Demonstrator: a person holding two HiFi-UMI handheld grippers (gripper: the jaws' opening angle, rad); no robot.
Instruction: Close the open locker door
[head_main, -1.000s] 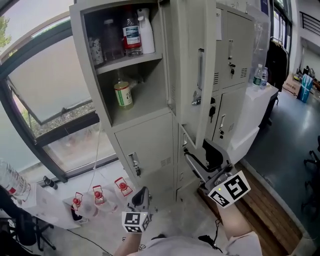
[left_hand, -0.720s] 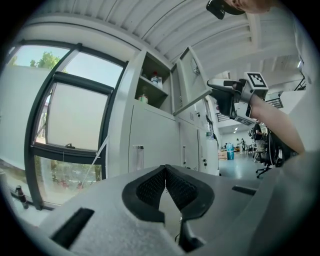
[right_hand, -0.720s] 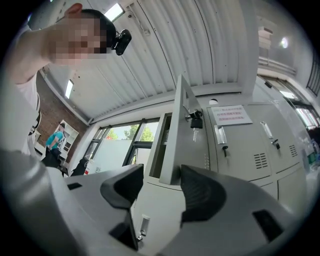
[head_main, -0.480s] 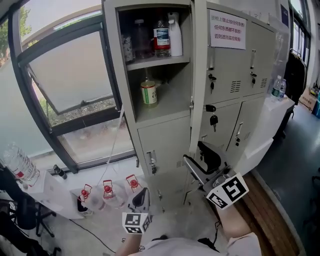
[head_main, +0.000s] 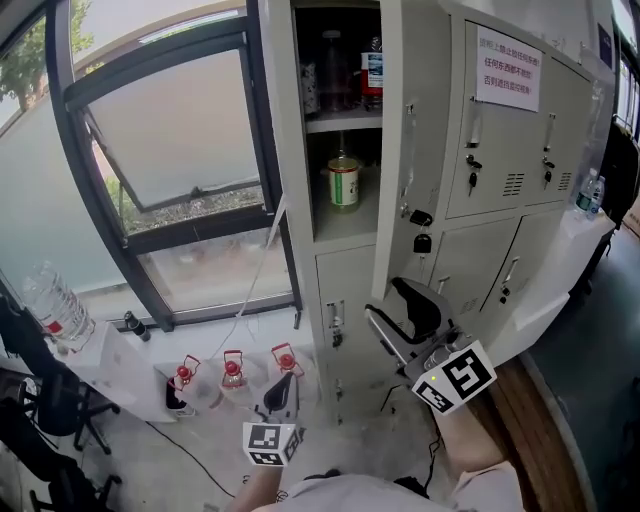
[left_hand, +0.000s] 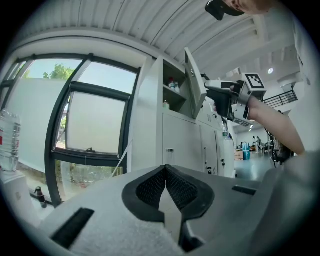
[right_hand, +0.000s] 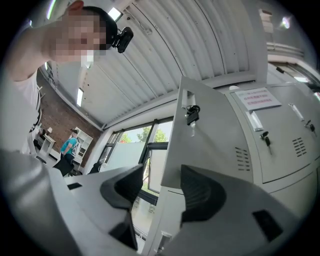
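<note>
Locker door (head_main: 400, 120) stood partly open with its lower edge right in front of the right gripper's (head_main: 396, 314) spread jaws (left gripper (head_main: 281, 390) hung down low, jaws pinched together on nothing).

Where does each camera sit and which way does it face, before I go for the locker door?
Head view: on the person's head, looking steeply down at the locker door, left gripper, right gripper and right forearm.
Left gripper view: on the left gripper, aimed up at the lockers; the right gripper and right forearm show.
Right gripper view: on the right gripper, aimed up along the locker door to the ceiling; the person's head and shoulder show.
Shared: all three see the open locker door.
</note>
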